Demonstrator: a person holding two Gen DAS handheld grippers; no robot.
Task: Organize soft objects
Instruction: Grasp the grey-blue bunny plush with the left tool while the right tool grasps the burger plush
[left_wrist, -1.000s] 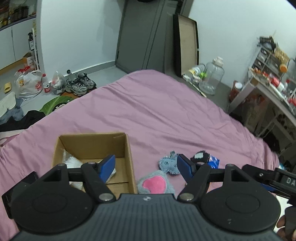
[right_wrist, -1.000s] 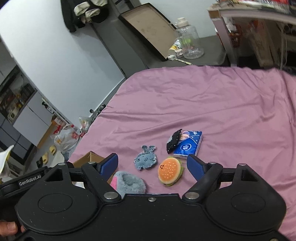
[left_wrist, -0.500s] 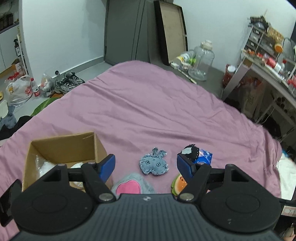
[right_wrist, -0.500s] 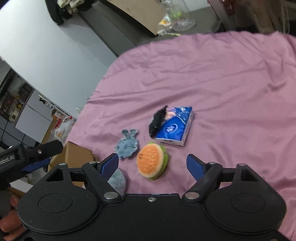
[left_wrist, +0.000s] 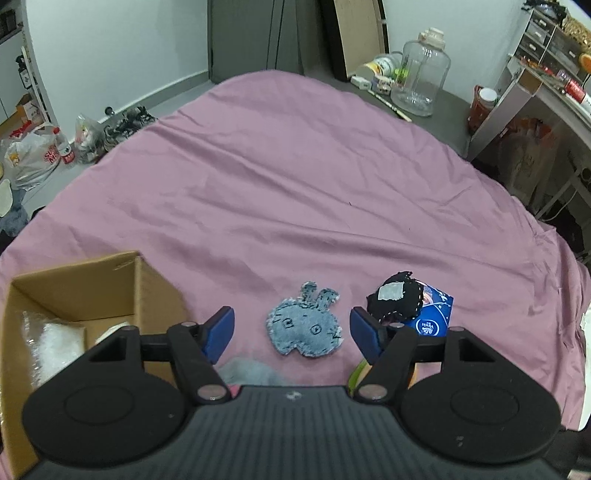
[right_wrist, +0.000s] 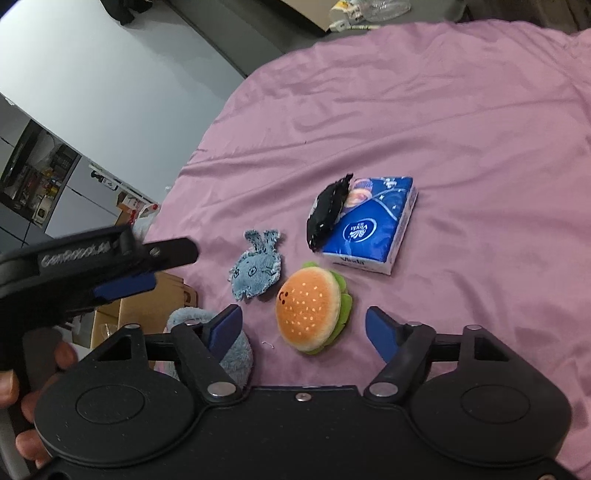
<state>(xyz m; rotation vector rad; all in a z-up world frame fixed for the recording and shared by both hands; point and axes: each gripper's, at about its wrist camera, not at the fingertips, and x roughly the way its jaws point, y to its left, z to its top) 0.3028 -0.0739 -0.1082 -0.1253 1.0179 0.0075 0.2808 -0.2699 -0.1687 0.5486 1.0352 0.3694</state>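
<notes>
A blue denim rabbit patch (left_wrist: 303, 326) (right_wrist: 256, 269) lies flat on the pink sheet, just ahead of my open left gripper (left_wrist: 291, 332). A burger plush (right_wrist: 312, 310) sits between the spread fingers of my open right gripper (right_wrist: 303, 328), slightly ahead of them. Behind it a black fabric toy (right_wrist: 327, 212) (left_wrist: 397, 299) leans on a blue tissue pack (right_wrist: 373, 225) (left_wrist: 432, 317). A grey fluffy plush (right_wrist: 210, 332) (left_wrist: 251, 371) with a pink patch lies half hidden under both grippers. An open cardboard box (left_wrist: 81, 295) stands at the left.
The box holds a clear plastic bag (left_wrist: 44, 343) and something white. The left gripper (right_wrist: 103, 266) and a hand (right_wrist: 22, 391) show at the right wrist view's left edge. Beyond the bed (left_wrist: 295, 177) lie floor clutter, a clear jug (left_wrist: 421, 85) and a desk (left_wrist: 535, 96).
My left gripper has swung right, from over the box toward the rabbit patch. My right gripper has come down and closer to the burger plush. Both stay open.
</notes>
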